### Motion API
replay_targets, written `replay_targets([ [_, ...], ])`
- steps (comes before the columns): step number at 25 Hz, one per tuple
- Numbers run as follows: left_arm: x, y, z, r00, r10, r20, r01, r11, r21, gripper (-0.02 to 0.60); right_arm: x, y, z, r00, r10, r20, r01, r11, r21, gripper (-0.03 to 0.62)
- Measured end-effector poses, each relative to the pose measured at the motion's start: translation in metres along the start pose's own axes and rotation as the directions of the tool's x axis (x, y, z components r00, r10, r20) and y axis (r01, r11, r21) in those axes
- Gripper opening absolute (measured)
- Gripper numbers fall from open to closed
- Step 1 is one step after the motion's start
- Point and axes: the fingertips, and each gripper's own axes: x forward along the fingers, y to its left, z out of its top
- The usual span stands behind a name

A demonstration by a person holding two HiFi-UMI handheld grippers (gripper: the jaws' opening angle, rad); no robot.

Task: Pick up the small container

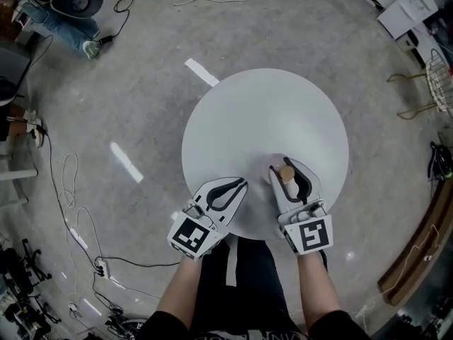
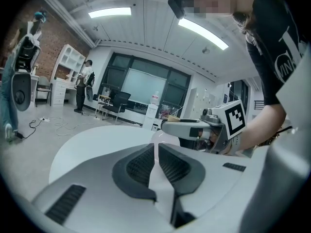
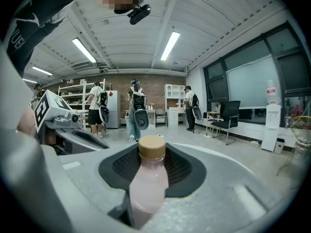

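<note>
The small container (image 3: 148, 181) is a pale pink bottle with a tan cap. It stands upright between the ribbed pads of my right gripper (image 3: 152, 155), which is shut on its body. From the head view the bottle's cap (image 1: 287, 172) shows inside the right gripper (image 1: 287, 170), over the near right part of the round white table (image 1: 262, 115). My left gripper (image 1: 230, 192) hovers at the table's near edge, left of the right one, with its jaws shut and nothing in them. In the left gripper view its pads meet at the tips (image 2: 156, 148), and the right gripper (image 2: 192, 127) shows beyond.
The table stands on a grey floor with cables (image 1: 67, 190) and white tape strips (image 1: 202, 72). A wire rack (image 1: 440, 80) and boxes (image 1: 410, 9) are at the far right. People (image 3: 137, 108) stand by shelves, and an office chair (image 3: 226, 118) is further off.
</note>
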Motion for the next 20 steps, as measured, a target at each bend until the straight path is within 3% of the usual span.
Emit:
replay_targets([
  [11, -0.014, -0.009, 0.032, 0.999, -0.008, 0.043, 0.007, 0.999, 0.033, 0.028, -0.020, 0.004, 0.039, 1.000, -0.004, 0.021, 0.005, 0.999, -0.043, 0.135],
  [20, -0.023, -0.010, 0.060, 0.999, 0.009, 0.048, -0.012, 0.998, 0.054, 0.028, -0.037, 0.005, 0.067, 1.000, -0.017, 0.012, 0.017, 1.000, -0.021, 0.135],
])
